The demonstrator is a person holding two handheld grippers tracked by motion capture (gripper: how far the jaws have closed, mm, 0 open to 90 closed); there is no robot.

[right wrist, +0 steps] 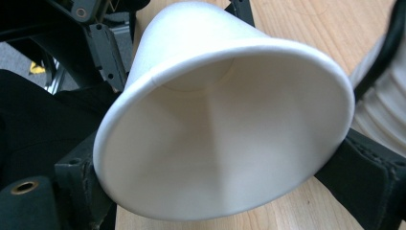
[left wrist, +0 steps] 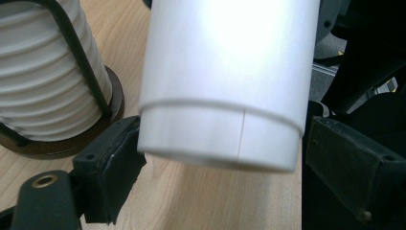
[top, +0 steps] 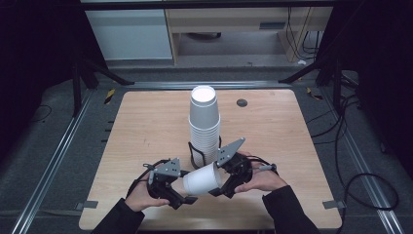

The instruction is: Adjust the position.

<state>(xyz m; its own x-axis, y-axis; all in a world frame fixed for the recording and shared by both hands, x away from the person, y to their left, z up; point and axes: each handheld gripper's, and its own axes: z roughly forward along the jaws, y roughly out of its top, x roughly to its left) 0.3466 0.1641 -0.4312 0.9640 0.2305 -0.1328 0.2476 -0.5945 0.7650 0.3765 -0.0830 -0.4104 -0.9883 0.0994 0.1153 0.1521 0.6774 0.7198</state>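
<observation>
A single white paper cup [top: 202, 179] lies on its side just above the table, between both grippers. My right gripper [top: 220, 185] is shut on its rim; in the right gripper view the cup's mouth [right wrist: 225, 143] is squeezed into an oval between the two jaws [right wrist: 225, 182]. My left gripper [top: 182, 196] is open, with its jaws on either side of the cup's base [left wrist: 225, 86]. The left pad [left wrist: 112, 158] touches the base; the right pad [left wrist: 349, 163] stands a hair off. A tall stack of white cups [top: 204, 124] stands upright right behind them.
The stack sits in a black wire holder [top: 195, 152] with a round base [left wrist: 115, 98] near the middle of the wooden table [top: 146, 122]. A small dark disc [top: 242, 102] lies at the far right. Cables and metal rails run on the floor around the table.
</observation>
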